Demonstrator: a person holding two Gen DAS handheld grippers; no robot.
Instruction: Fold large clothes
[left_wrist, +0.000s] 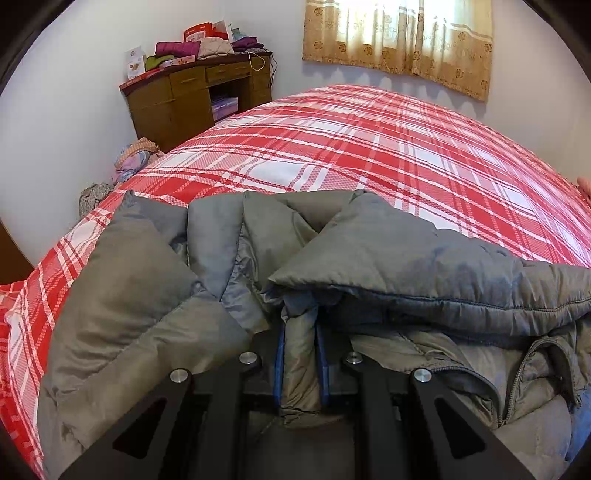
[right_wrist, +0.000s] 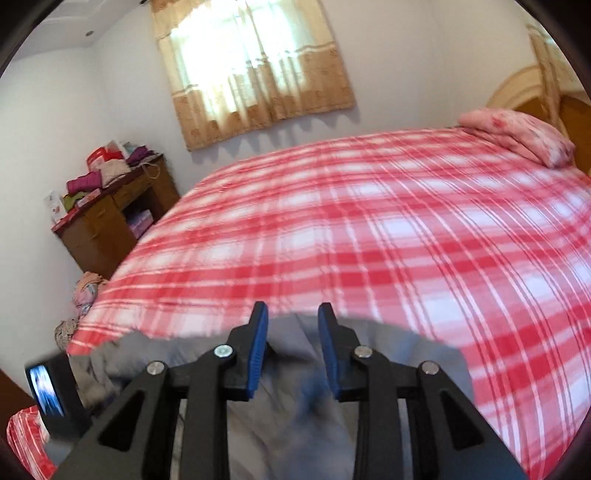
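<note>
Grey padded jacket (left_wrist: 369, 266) lying bunched at near edge of plaid-covered bed (left_wrist: 332, 147), zip side partly turned over. Left gripper (left_wrist: 301, 354) clamped on a fold of jacket fabric. Right gripper (right_wrist: 291, 354) above jacket, jaws apart, holding nothing. Judged mid-fold; next move calls for right gripper to take a second hold

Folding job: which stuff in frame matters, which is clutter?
Job:
grey jacket
left tongs, shut on a fold of it
right tongs, open above it
bed

Clutter:
desk
clothes pile
curtain
pink pillow
</note>
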